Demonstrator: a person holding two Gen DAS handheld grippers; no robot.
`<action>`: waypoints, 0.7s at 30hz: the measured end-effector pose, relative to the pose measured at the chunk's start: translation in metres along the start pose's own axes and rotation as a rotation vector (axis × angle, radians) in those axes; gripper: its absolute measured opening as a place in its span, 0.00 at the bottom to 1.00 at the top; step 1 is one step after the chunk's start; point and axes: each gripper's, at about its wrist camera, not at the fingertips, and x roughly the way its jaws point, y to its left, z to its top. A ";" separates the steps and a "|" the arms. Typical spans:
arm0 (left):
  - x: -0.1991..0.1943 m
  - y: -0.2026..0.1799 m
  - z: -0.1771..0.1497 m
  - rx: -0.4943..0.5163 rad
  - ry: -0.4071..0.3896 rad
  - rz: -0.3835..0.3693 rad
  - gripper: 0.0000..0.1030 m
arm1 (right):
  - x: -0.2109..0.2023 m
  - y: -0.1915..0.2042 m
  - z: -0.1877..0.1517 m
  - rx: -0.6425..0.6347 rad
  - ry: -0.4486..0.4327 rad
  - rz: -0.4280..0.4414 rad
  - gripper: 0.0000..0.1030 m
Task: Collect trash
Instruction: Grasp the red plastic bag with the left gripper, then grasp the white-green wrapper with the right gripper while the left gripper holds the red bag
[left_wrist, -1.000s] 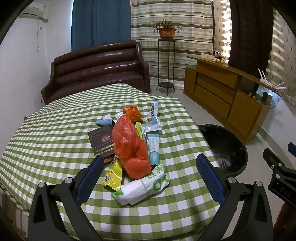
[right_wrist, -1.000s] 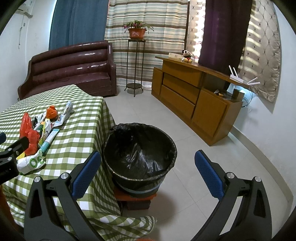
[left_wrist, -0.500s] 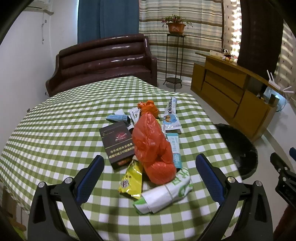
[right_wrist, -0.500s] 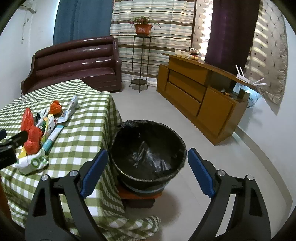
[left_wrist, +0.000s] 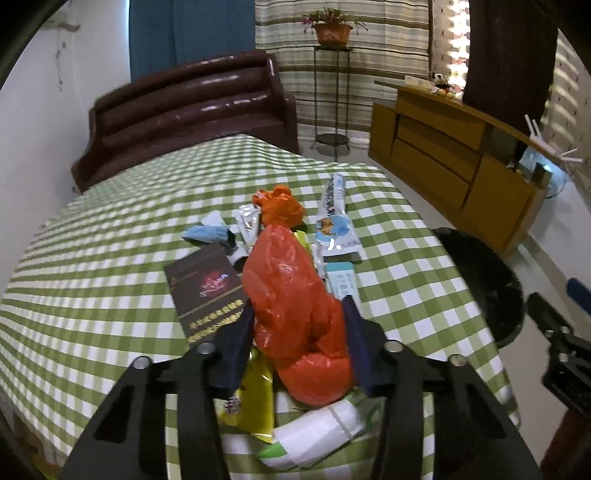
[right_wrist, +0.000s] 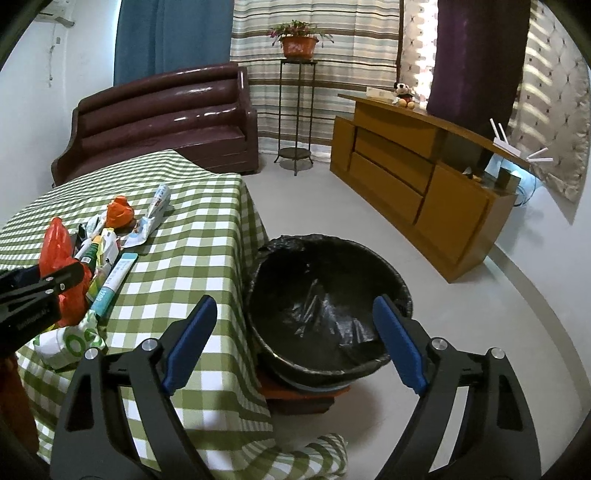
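Between the closing left hand-held gripper (left_wrist: 299, 332) fingers lies the red plastic bag (left_wrist: 291, 295), pads touching.

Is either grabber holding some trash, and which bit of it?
The left gripper is closing around the red plastic bag's near, bulging end. The right gripper, also closing, holds nothing.

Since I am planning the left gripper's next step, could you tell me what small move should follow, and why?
Probably finish closing, then lift. The left gripper has its jaws closing around the crumpled red plastic bag, which lies between them atop the other wrappers on the green checked tablecloth. The black-lined round trash bin waits beside the table.
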 end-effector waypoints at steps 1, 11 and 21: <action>-0.001 0.001 0.000 -0.005 -0.003 -0.007 0.40 | 0.001 0.001 0.000 0.000 0.003 0.001 0.74; -0.028 0.015 0.002 -0.012 -0.042 -0.059 0.37 | 0.003 0.015 0.002 -0.007 0.017 0.024 0.69; -0.050 0.066 -0.011 -0.040 -0.053 0.012 0.37 | -0.012 0.059 0.004 -0.035 0.011 0.097 0.70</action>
